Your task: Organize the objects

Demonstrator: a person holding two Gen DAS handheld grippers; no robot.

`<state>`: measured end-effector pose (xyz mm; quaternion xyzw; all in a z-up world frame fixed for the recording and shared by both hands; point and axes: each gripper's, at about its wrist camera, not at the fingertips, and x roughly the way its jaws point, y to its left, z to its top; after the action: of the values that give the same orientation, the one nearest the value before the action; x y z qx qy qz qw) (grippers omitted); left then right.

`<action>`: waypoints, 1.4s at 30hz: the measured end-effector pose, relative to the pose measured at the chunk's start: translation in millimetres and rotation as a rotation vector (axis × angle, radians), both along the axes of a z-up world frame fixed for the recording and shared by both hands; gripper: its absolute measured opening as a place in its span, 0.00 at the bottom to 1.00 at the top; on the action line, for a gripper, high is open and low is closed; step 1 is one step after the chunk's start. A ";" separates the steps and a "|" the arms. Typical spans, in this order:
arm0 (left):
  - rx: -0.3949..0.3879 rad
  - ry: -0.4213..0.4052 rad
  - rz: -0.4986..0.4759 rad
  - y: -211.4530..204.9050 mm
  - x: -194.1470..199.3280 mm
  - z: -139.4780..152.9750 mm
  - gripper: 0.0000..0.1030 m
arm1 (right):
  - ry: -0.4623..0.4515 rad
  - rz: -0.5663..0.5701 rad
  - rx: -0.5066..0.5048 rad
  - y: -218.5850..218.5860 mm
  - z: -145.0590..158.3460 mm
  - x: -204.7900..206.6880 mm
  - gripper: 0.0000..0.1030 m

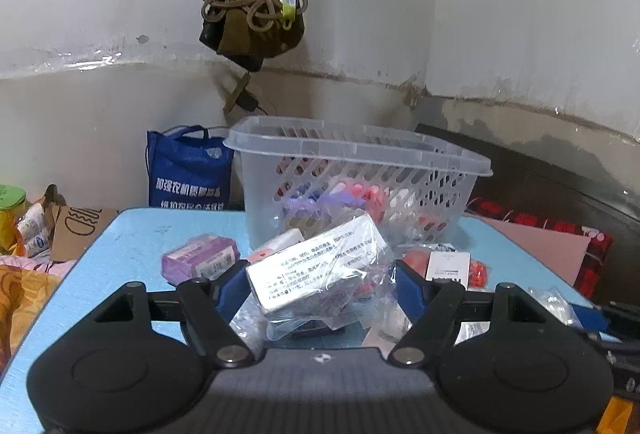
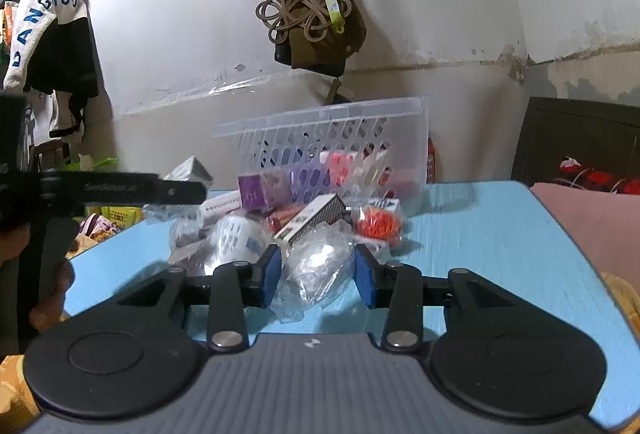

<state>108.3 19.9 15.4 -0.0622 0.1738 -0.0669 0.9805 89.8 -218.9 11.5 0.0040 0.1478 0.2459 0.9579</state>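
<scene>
My left gripper holds 1 white printed box in a clear bag, its blue pads set wide and pressing both ends, raised just in front of 1 translucent slotted basket whose red, pink and purple contents blur behind the slots. My right gripper, nearly closed, pinches 1 crumpled clear bag whose pale contents I cannot identify. On 1 blue table lies a pile of overlapping packets that I cannot count, beside 1 purple box.

Both wrist cams low, basket (shared) ahead
</scene>
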 end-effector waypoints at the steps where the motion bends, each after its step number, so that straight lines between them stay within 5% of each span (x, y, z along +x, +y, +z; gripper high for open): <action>1: -0.005 -0.012 0.002 3.2 -2.9 0.5 0.75 | -0.008 -0.002 -0.004 0.5 2.0 1.3 0.41; 12: -0.028 -0.106 -0.013 21.7 -19.2 12.0 0.75 | -0.055 0.006 -0.010 3.0 19.2 12.1 0.41; 19: 0.015 -0.229 -0.050 16.5 22.9 89.2 0.75 | -0.189 0.039 0.014 23.4 97.6 60.6 0.41; 23: 0.056 -0.191 -0.056 3.9 86.5 121.3 0.75 | -0.185 0.010 -0.029 46.3 131.2 122.3 0.41; 28: 0.037 -0.070 -0.077 -2.8 138.8 108.0 0.76 | -0.087 -0.002 -0.077 59.5 114.6 169.5 0.42; 30: 0.027 -0.011 -0.086 -3.7 155.2 97.1 0.79 | -0.085 -0.008 -0.089 61.3 105.7 173.8 0.53; 31: 0.014 0.021 -0.075 -2.7 162.7 90.0 0.79 | -0.078 -0.005 -0.089 59.9 102.0 175.7 0.78; 32: 0.004 0.039 -0.065 0.3 165.5 84.9 0.79 | -0.061 -0.005 -0.091 59.0 99.5 177.5 0.90; 36: -0.015 0.005 -0.050 13.1 148.7 73.5 0.80 | -0.121 -0.022 -0.060 43.7 97.3 147.6 1.00; 39: 0.001 -0.056 -0.083 9.7 130.7 72.8 0.94 | -0.125 0.001 -0.007 25.4 83.8 108.0 1.00; 42: 0.070 0.003 -0.075 -4.4 151.0 70.1 0.97 | -0.138 0.018 0.000 17.3 62.3 76.4 1.00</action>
<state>259.3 15.5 85.5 -0.0212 0.1797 -0.0973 0.9787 166.1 -201.7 73.8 -0.0144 0.0814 0.2540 0.9637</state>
